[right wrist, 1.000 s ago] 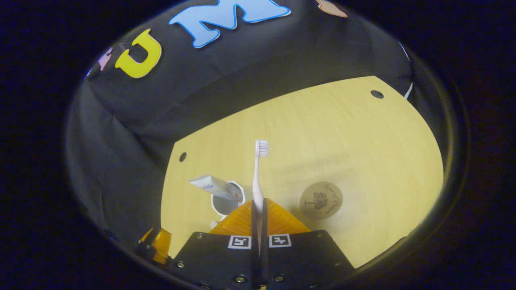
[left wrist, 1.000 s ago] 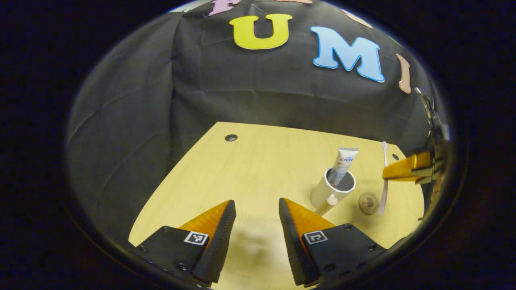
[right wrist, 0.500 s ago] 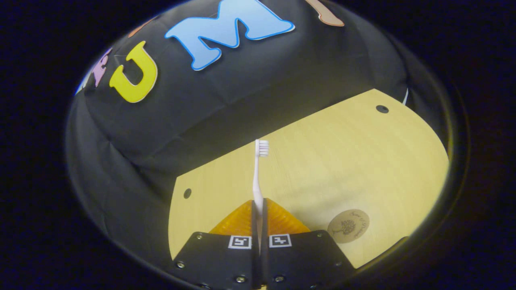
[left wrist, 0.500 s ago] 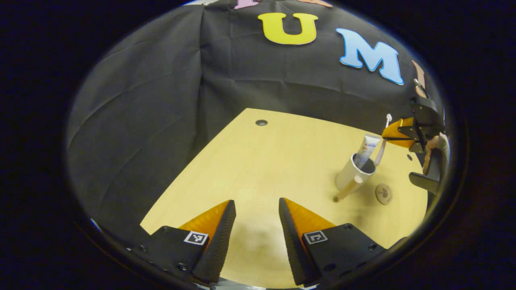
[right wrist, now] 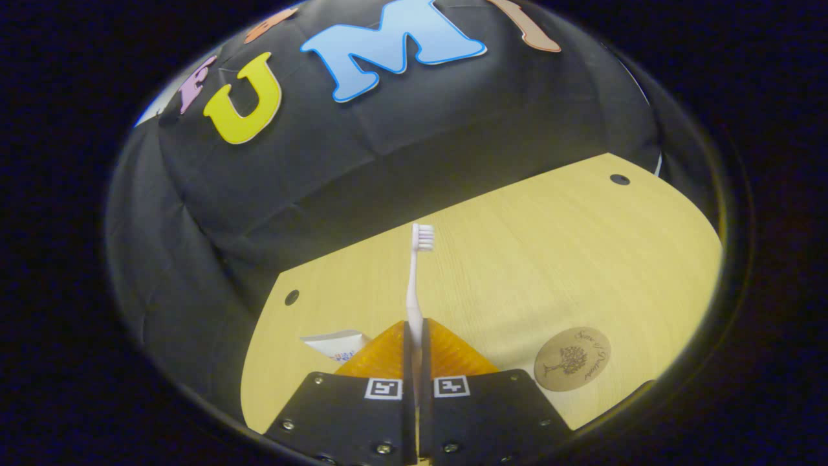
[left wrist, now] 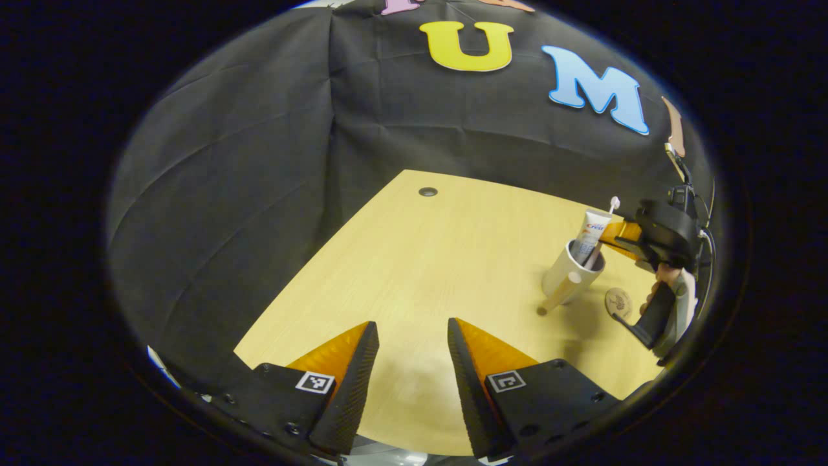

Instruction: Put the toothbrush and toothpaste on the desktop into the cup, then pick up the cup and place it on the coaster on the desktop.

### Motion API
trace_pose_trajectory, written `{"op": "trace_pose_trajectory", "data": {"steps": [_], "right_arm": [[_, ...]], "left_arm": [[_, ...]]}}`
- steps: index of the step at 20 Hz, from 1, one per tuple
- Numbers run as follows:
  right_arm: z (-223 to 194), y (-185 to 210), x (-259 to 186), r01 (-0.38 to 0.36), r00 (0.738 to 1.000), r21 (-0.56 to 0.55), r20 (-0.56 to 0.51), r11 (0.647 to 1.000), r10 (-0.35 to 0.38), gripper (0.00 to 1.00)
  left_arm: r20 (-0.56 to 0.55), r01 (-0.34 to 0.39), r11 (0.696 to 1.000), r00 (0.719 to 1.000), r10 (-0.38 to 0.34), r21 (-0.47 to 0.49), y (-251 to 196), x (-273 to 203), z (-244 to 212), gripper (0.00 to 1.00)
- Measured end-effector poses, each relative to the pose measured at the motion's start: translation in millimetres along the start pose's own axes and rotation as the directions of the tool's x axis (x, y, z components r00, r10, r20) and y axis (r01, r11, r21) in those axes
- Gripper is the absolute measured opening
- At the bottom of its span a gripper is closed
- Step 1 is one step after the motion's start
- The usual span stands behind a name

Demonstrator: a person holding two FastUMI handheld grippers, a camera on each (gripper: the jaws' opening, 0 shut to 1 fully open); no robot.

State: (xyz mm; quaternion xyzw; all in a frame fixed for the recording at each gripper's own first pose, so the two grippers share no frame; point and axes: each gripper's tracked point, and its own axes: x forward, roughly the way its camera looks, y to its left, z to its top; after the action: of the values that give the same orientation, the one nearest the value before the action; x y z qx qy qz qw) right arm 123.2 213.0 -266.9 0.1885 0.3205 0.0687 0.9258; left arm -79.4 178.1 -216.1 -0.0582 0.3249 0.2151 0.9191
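Right gripper [right wrist: 414, 340] clamps toothbrush [right wrist: 414, 285] low on handle, frame centre | left gripper [left wrist: 406, 336] gaping, bottom centre | toothbrush light, stiff, slippery: hold mid-handle.

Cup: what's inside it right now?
The toothpaste stands in the cup. The toothbrush, clamped in the right gripper, dips behind the rim; the cup's bottom is hidden.

Black cloth wall [left wrist: 259, 162] behind a pale wooden desktop [left wrist: 420, 272].
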Motion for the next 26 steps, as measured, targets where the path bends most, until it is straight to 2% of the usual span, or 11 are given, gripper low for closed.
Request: {"op": "trace_pose_trajectory", "data": {"steps": [2, 7, 10, 11, 13, 15, 19, 20, 23, 25, 26], "right_arm": [[-11, 0, -10, -0.002, 1.000, -0.053, 0.005, 0.999, 0.003, 0.10], [-34, -7, -47, -0.024, 1.000, -0.142, -0.001, 0.990, 0.024, 0.11], [-51, -27, -66, -0.022, 0.999, -0.162, -0.052, 0.987, 0.014, 0.10], [-52, -37, -70, -0.012, 0.998, -0.158, -0.061, 0.987, 0.002, 0.10], [-51, -57, -77, 0.019, 0.997, -0.144, -0.070, 0.989, -0.030, 0.10], [-45, -76, -85, 0.055, 0.996, -0.118, -0.062, 0.992, -0.062, 0.10], [-33, -114, -103, 0.125, 0.991, -0.069, -0.048, 0.990, -0.128, 0.10], [-33, -124, -107, 0.143, 0.988, -0.062, -0.049, 0.988, -0.146, 0.10], [-36, -151, -119, 0.189, 0.980, -0.033, -0.063, 0.981, -0.191, 0.10], [-37, -167, -126, 0.219, 0.973, -0.014, -0.074, 0.976, -0.219, 0.10], [-37, -174, -129, 0.230, 0.970, -0.004, -0.077, 0.973, -0.230, 0.10]], "left_arm": [[0.016, 0.031, 0.999, 0.999, -0.032, 0.030, -16, 5, 8, 0.68], [0.031, 0.159, 0.977, 0.986, -0.165, 0.143, -70, 20, 28, 0.68], [-0.004, 0.268, 0.934, 0.961, -0.275, 0.237, -109, 29, 30, 0.71], [-0.019, 0.302, 0.915, 0.951, -0.308, 0.266, -123, 31, 31, 0.68], [-0.053, 0.358, 0.877, 0.931, -0.361, 0.319, -147, 35, 33, 0.75], [-0.089, 0.401, 0.839, 0.913, -0.397, 0.367, -162, 46, 31, 0.71], [-0.180, 0.475, 0.779, 0.879, -0.442, 0.409, -194, 54, 24, 0.68], [-0.209, 0.495, 0.765, 0.869, -0.449, 0.412, -198, 57, 18, 0.75], [-0.291, 0.527, 0.726, 0.850, -0.440, 0.443, -208, 69, 12, 0.68], [-0.354, 0.546, 0.691, 0.837, -0.418, 0.475, -212, 77, 2, 0.71], [-0.391, 0.551, 0.674, 0.832, -0.394, 0.492, -210, 81, -3, 0.68]]}}
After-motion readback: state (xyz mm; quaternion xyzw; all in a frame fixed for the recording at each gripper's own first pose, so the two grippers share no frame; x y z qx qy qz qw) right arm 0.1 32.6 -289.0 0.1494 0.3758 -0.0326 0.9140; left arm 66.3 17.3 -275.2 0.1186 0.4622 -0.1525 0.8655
